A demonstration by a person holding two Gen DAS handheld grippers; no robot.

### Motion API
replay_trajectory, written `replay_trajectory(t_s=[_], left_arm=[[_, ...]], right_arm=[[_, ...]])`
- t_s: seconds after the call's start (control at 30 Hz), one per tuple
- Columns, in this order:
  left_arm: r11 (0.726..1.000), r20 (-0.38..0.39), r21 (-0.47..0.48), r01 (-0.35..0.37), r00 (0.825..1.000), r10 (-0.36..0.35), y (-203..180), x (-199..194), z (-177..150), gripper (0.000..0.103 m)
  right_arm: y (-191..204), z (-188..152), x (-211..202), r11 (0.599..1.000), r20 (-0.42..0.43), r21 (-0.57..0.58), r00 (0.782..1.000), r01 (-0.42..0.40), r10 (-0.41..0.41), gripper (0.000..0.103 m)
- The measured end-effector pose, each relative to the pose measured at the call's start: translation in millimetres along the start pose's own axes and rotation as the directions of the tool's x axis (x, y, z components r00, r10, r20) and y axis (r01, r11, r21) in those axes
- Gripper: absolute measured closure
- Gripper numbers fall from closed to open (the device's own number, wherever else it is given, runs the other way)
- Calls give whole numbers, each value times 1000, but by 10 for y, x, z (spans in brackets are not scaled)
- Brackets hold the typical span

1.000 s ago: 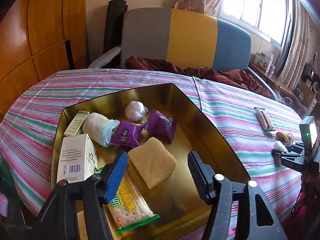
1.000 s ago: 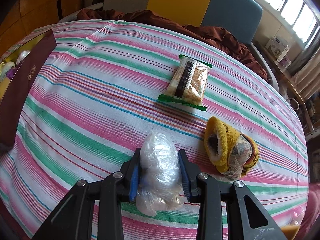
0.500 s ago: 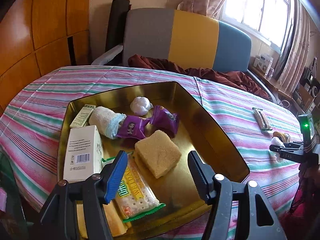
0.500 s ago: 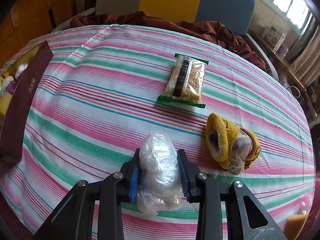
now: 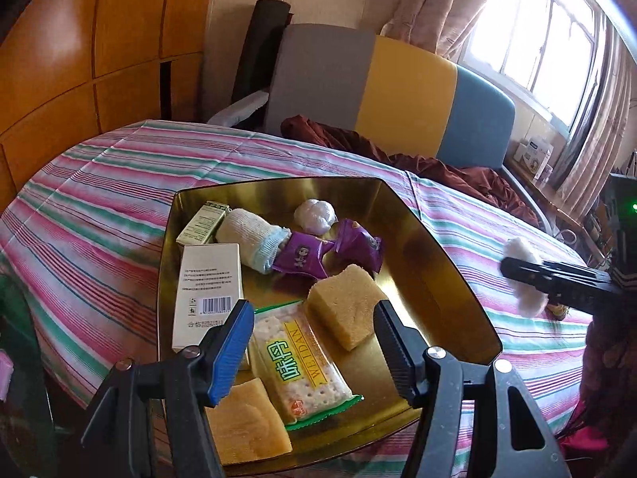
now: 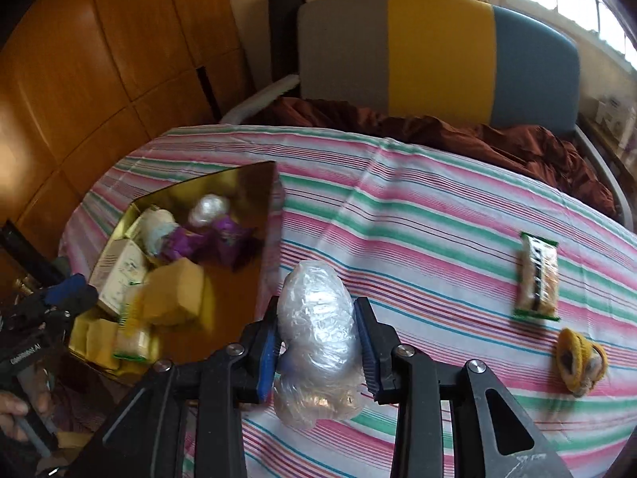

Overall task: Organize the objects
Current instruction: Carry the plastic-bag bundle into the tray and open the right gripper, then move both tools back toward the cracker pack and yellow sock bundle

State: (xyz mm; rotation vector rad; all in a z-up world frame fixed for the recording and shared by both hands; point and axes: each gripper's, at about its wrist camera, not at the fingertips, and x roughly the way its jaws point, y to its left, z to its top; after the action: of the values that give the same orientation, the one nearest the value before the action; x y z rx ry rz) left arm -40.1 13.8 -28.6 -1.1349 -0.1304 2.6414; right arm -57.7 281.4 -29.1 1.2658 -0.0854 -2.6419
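This is a lived-in home, probably a dining or sitting room. A round tabletop [image 6: 418,215] wears a pink, green and white striped cloth. Behind it stands a sofa [image 5: 402,91] in grey, yellow and blue panels with a maroon blanket [image 6: 477,135] bunched on the seat. Glossy wooden wall panels [image 5: 91,47] fill the left side, and curtains [image 5: 434,4] frame a bright window [image 5: 529,32].

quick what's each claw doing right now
Left claw: open, holding nothing, above the gold tray.
Right claw: shut on the plastic bag, above the striped tablecloth.
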Motion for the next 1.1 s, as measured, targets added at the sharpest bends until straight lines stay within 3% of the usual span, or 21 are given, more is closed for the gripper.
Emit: replay_trajectory(t_s=[0.17, 0.2, 0.23, 0.3, 0.57, 0.73, 1.1], left_arm=[[1000, -10, -22, 4, 1000, -4, 90, 21, -18, 40], [1000, -14, -28, 2, 1000, -3, 111, 27, -29, 40], [999, -18, -35, 2, 1000, -3, 131, 32, -40, 40], [999, -25, -47, -1, 1000, 0, 171, 43, -60, 40], [999, -31, -48, -2, 1000, 0, 204, 77, -110, 40], [999, -33, -34, 6, 999, -7, 135, 75, -128, 40], [997, -32, 62, 36, 999, -34, -222, 39, -93, 40]], right_arm=[[480, 163, 354, 998, -27, -54, 999, -38, 37, 66], [522, 177, 409, 998, -30, -57, 999, -39, 37, 59], [570, 194, 465, 998, -32, -59, 999, -34, 32, 44], [613, 221, 573, 998, -41, -53, 999, -29, 27, 32], [539, 124, 520, 999, -31, -32, 999, -14, 13, 30], [420, 43, 379, 1000, -14, -10, 1000, -6, 6, 23], [-150, -114, 4, 994, 22, 30, 995, 102, -102, 17]])
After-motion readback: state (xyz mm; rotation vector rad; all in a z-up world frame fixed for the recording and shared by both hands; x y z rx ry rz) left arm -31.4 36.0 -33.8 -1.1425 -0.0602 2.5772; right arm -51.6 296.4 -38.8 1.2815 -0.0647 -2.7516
